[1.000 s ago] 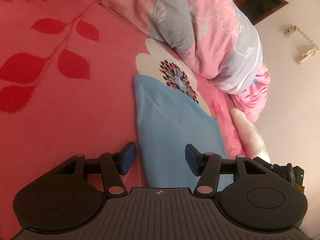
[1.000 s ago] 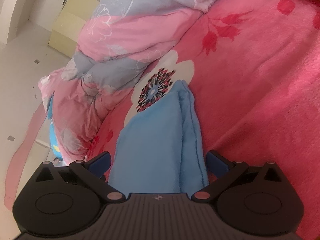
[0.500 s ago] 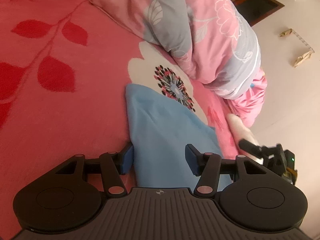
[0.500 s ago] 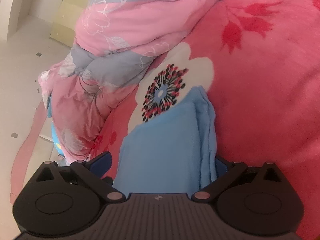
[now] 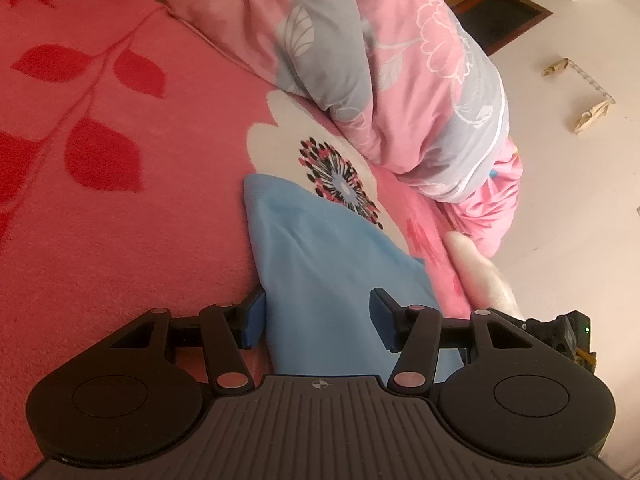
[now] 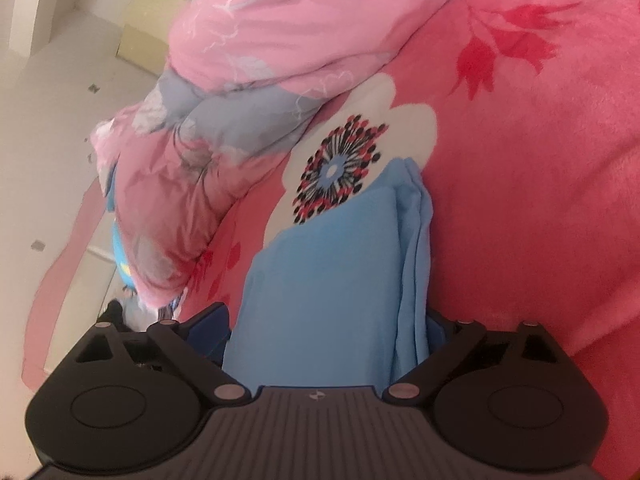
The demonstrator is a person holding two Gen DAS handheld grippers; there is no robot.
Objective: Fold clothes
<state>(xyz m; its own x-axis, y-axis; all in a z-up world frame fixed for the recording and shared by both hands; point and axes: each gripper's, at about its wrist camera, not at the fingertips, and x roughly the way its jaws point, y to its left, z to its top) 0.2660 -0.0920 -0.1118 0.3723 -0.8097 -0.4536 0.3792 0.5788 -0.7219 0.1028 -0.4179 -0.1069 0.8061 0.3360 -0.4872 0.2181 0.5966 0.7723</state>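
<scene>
Now the folded blue cloth [image 5: 320,276] lies on the red bed [image 5: 120,200], just at six o'clock of its white flower print. Left claw [image 5: 318,316] straddles it, spread. Right claw [image 6: 330,328], spread wide, has just been closing, cloth between its fingers.

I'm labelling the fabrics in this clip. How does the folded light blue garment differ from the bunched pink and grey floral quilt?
The folded light blue garment is plain, while the pink and grey floral quilt carries white flower outlines. The garment lies flat with stacked layers along one edge; the quilt is heaped and creased. The garment sits between both grippers' fingers; the quilt lies beyond them. Both rest on the red flower-print bedspread.
</scene>
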